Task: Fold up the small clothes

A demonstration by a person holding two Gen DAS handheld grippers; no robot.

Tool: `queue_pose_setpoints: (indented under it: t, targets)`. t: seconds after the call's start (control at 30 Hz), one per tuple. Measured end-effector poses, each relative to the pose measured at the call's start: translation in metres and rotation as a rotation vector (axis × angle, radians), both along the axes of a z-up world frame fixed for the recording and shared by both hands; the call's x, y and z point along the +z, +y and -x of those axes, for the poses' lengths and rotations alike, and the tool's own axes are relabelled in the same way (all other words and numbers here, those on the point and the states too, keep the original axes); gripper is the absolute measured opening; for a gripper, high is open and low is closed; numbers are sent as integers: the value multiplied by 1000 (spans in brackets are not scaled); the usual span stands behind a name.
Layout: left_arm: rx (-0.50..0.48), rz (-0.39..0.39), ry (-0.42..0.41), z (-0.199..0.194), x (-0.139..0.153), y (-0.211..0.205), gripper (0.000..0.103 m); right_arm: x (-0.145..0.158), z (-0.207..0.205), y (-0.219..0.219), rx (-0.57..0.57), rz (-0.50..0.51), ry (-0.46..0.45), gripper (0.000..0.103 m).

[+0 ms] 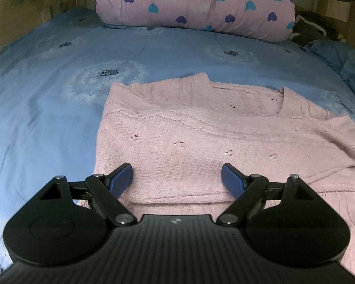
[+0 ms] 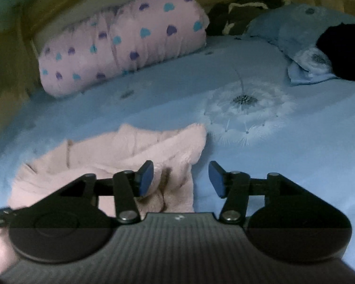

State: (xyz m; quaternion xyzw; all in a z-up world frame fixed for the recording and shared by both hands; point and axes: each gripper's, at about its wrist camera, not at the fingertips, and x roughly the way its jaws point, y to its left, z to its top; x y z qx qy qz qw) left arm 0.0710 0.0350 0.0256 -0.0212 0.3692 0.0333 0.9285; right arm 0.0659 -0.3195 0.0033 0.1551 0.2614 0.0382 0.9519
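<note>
A pink knitted sweater (image 1: 201,142) lies on a bed covered by a blue dandelion-print sheet (image 1: 47,106). It is partly folded, with its neckline toward 12 o'clock in the left wrist view.

The left gripper (image 1: 177,179) hovers over the sweater's near hem with its jaws spread wide, holding nothing. The right gripper (image 2: 181,177) is about half open and also holds nothing. Its left pad (image 2: 145,177) overlaps the sweater's right edge, while its right pad sits over bare sheet.

One sleeve or side flap lies bunched at 3 o'clock in the left view. In the right view the same side shows heaped, uneven cloth (image 2: 130,146) from 9 to 11 o'clock. The likely risk is that the loose heap slumps and the fold goes crooked, because neither gripper pins it. The knit could also snag on a pad and drag the layers.

There is open sheet at 9 o'clock of the sweater and wide room from 1 to 3 o'clock in the right view. A heart-print pillow (image 1: 196,4) bounds the far side at 12 o'clock. Dark clothing (image 2: 343,52) sits at 2 o'clock, well apart.
</note>
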Motion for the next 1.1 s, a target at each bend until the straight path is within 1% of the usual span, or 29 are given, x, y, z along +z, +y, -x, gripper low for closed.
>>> queue_pose_setpoints:
  t: [0.07, 0.13, 0.23, 0.3, 0.33, 0.37, 0.4, 0.43, 0.47, 0.5, 0.53, 0.6, 0.7, 0.73, 0.8, 0.87, 0.9, 0.97, 1.0, 1.07, 1.1]
  targets:
    - [2, -4, 0, 0, 1, -1, 86, 2, 7, 1, 43, -11, -18, 55]
    - [2, -5, -1, 0, 1, -1, 86, 2, 14, 10, 109, 12, -23, 55]
    - [1, -5, -2, -1, 1, -1, 86, -3, 14, 34, 201, 105, -24, 54]
    - [0, -2, -2, -1, 1, 1, 86, -6, 9, 49, 223, 180, -24, 54]
    - [0, 1, -2, -1, 1, 2, 86, -8, 4, 54, 227, 202, -18, 51]
    - [-1, 2, -2, -1, 2, 3, 86, -8, -1, 57, 236, 202, -5, 23]
    - [-2, -1, -2, -1, 2, 3, 86, -5, -6, 57, 235, 186, 5, 11]
    - [-1, -9, 1, -1, 1, 4, 86, 1, -9, 54, 227, 150, 5, 12]
    - [-1, -22, 7, -1, 0, 5, 86, 8, -7, 47, 209, 99, -18, 12]
    - [-3, -35, 12, -2, -1, 5, 86, 15, -5, 41, 187, 72, -41, 11]
    - [-8, -38, 13, -2, -2, 5, 86, 19, -3, 36, 158, 73, -49, 11]
    - [-8, -43, 13, -1, -2, 4, 86, 17, -7, 32, 127, 120, -9, 12]
    - [-12, -61, 7, 0, -2, 3, 86, -3, -16, 34, 151, 170, 104, 16]
    - [-11, -59, 6, 0, -2, 3, 86, -7, -15, 37, 151, 188, 110, 20]
    - [-8, -52, 2, 1, -1, 5, 86, -8, -8, 39, 140, 187, 82, 20]
    - [-2, -44, -6, 2, 2, 7, 86, -1, 3, 40, 126, 179, 62, 21]
    - [6, -40, -7, 1, 2, 8, 86, 4, 9, 41, 115, 186, 38, 21]
    - [16, -29, -5, 1, 2, 10, 86, 17, 23, 45, 69, 211, -50, 21]
    - [20, -23, -2, 0, 2, 11, 86, 22, 24, 48, 66, 221, -83, 21]
    - [19, -26, -2, 0, 1, 11, 86, 27, 21, 55, 117, 229, -129, 21]
    - [16, -34, -2, 0, 1, 10, 86, 27, 17, 59, 150, 230, -127, 21]
